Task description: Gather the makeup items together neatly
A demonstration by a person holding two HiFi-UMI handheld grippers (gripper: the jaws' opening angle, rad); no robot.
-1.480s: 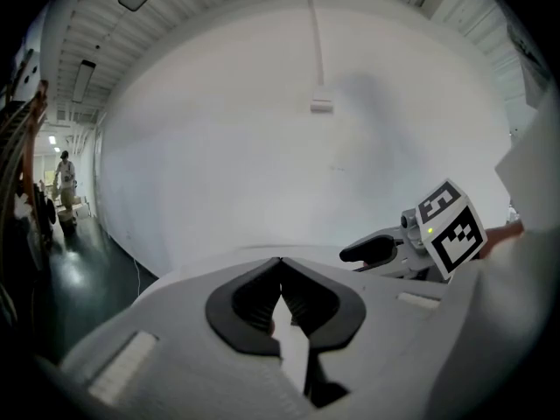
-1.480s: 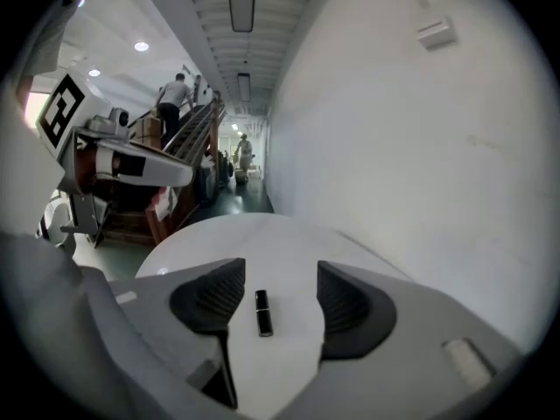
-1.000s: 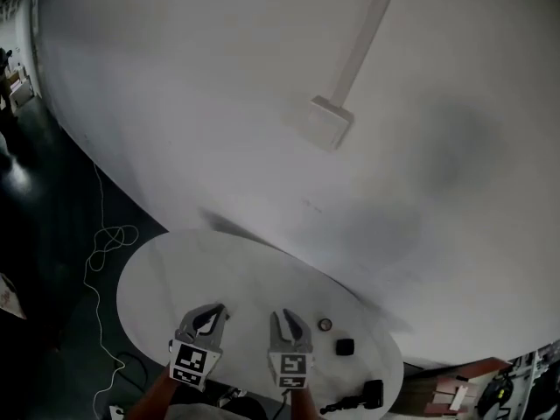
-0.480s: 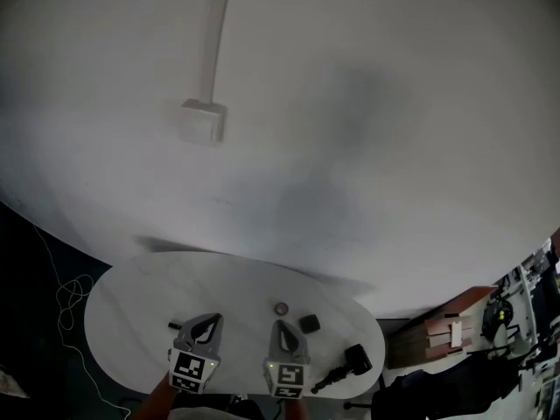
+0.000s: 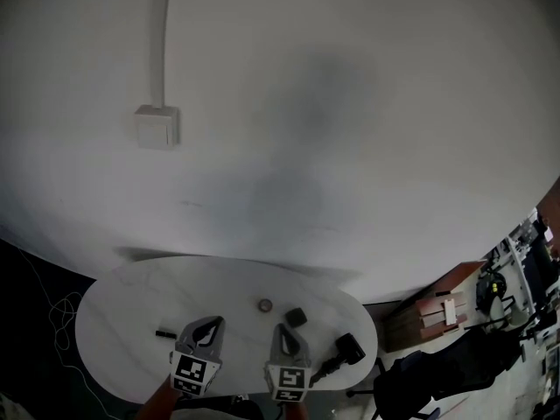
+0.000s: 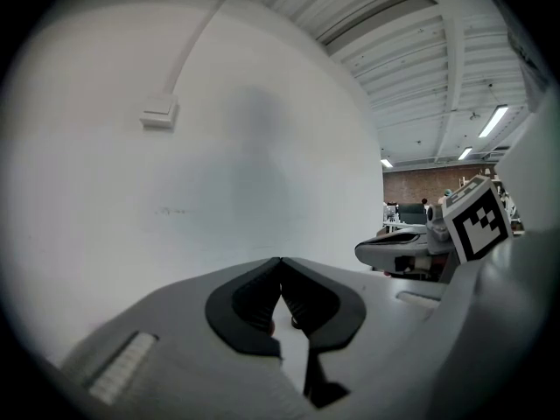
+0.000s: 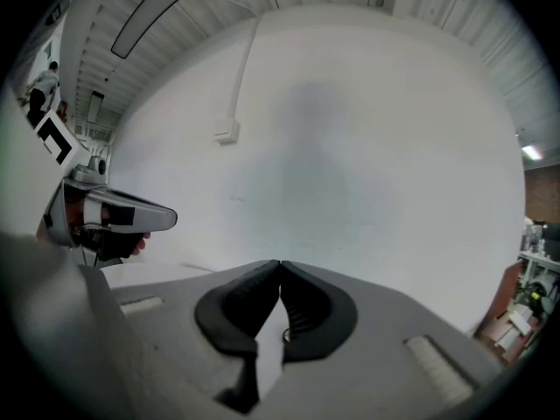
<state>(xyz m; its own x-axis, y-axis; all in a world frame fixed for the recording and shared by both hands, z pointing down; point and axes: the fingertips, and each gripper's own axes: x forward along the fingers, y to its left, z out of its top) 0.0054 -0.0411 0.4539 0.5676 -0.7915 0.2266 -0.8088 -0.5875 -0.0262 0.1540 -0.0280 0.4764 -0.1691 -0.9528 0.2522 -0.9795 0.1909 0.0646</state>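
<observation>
since your left gripper (image 5: 206, 324) and right gripper (image 5: 283, 329) are both clenched empty, open up; the small black case (image 5: 296, 316) lies on the table (image 5: 131, 313) just beyond the right one (likely light, slick: pinch its sides).

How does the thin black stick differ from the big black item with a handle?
The thin black stick is small and slim; the big black item is bulkier, with a wide head. The stick lies left of the left gripper, the big item right of the right gripper. Both lie on the white table.
</observation>
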